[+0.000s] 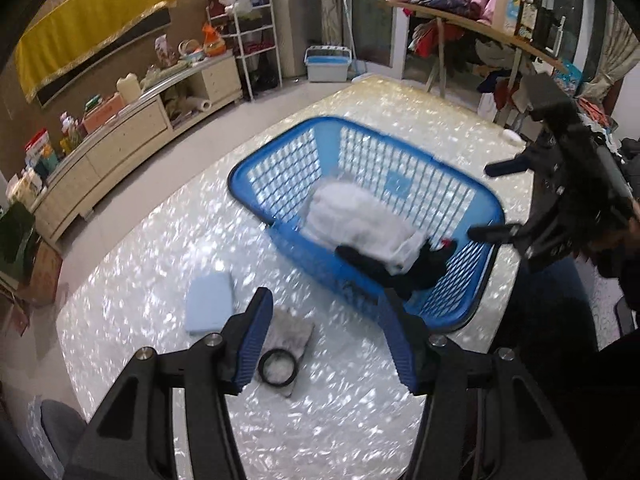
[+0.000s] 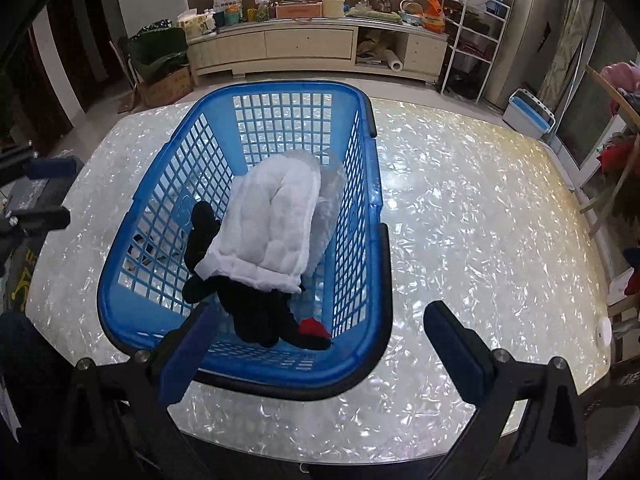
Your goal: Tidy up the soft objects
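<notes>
A blue plastic basket (image 1: 476,312) (image 2: 372,184) stands on the pearly table. In it lie a white quilted pad (image 1: 360,216) (image 2: 272,224) and a black soft item with a red tag (image 1: 384,268) (image 2: 256,312). On the table beside the basket lie a pale blue sponge (image 1: 210,302), a grey cloth (image 1: 294,328) and a black ring (image 1: 277,368). My left gripper (image 1: 324,328) is open and empty above the cloth and ring. My right gripper (image 2: 320,344) (image 1: 482,200) is open and empty over the basket's near rim.
The table (image 2: 460,216) is shiny and mottled white. A low cabinet (image 2: 312,48) with clutter runs along the wall. A white wire rack (image 2: 472,32), a small blue-and-white bin (image 2: 528,114) and a clothes-laden shelf (image 1: 460,4) stand beyond the table.
</notes>
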Tool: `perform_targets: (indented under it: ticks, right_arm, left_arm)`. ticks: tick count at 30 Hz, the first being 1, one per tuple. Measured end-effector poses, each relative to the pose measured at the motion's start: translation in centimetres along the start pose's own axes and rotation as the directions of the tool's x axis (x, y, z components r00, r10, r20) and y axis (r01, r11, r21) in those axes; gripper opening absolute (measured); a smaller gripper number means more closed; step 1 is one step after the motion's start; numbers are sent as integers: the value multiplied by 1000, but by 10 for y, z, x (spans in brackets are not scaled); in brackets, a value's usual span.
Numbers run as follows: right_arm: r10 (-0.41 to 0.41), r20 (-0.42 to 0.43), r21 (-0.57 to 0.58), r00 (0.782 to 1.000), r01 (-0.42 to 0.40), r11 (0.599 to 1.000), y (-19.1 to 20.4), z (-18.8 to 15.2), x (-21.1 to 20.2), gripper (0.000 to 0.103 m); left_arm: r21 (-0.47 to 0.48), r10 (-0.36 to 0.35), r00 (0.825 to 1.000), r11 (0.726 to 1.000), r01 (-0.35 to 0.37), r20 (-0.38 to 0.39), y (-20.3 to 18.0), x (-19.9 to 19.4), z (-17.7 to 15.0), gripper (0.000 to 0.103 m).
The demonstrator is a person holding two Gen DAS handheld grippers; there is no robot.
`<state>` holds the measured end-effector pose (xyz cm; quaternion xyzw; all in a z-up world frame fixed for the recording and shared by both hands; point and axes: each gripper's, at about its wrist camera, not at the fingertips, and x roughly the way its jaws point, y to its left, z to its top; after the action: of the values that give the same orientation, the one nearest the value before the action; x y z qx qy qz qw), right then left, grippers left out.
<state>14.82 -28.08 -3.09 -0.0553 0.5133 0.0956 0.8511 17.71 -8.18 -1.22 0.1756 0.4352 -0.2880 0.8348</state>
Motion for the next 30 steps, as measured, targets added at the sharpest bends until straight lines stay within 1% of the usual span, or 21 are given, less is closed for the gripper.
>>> perform_targets:
  ticks: [3, 6, 8, 11, 14, 17, 18, 19, 24, 25, 26, 30]
  right_arm:
    - [19, 7, 6, 1000, -20, 1000, -2, -2, 0, 103]
    - [34, 15, 14, 999, -35, 999, -6, -4, -1, 103]
    - [46, 20, 20, 999, -46, 999, -8, -5, 1, 103]
    - [55, 19, 31, 998, -56, 998, -14, -7, 3, 103]
    - [81, 21, 54, 996, -82, 995, -20, -9, 6, 103]
    - [79, 26, 65, 997, -80, 995, -23, -9, 6, 103]
    - [79, 26, 67, 997, -81, 995, -24, -9, 6, 103]
    - [80, 26, 69, 996, -81, 994, -24, -9, 6, 103]
    - [85, 28, 70, 996, -87, 994, -23, -8, 6, 103]
    - [85, 26, 69, 996, -87, 994, -22, -8, 6, 103]
    - [86, 26, 69, 996, -87, 994, -23, -8, 7, 103]
    - [90, 25, 72, 996, -91, 993, -21, -7, 7, 103]
  left_arm:
    - [13, -12, 1000, 1000, 12, 14, -9, -1, 15, 53]
    - [28, -20, 1000, 999, 19, 11, -18, 5, 28, 53]
    - [39, -30, 1000, 999, 30, 7, -23, 11, 35, 49]
    - [47, -53, 999, 998, 53, -7, -29, 24, 46, 48]
    - [56, -63, 998, 996, 64, -26, -34, 39, 55, 48]
    - [71, -66, 997, 995, 69, -44, -41, 55, 63, 48]
    - [74, -69, 996, 995, 73, -51, -42, 60, 65, 48]
    - [76, -69, 996, 994, 73, -60, -44, 66, 66, 45]
    - [72, -78, 993, 994, 84, -83, -49, 84, 68, 45]
    - [70, -79, 993, 994, 86, -87, -50, 86, 67, 42]
    - [70, -80, 993, 994, 86, -87, -50, 88, 67, 36]
    - [79, -81, 994, 993, 88, -79, -51, 89, 63, 36]
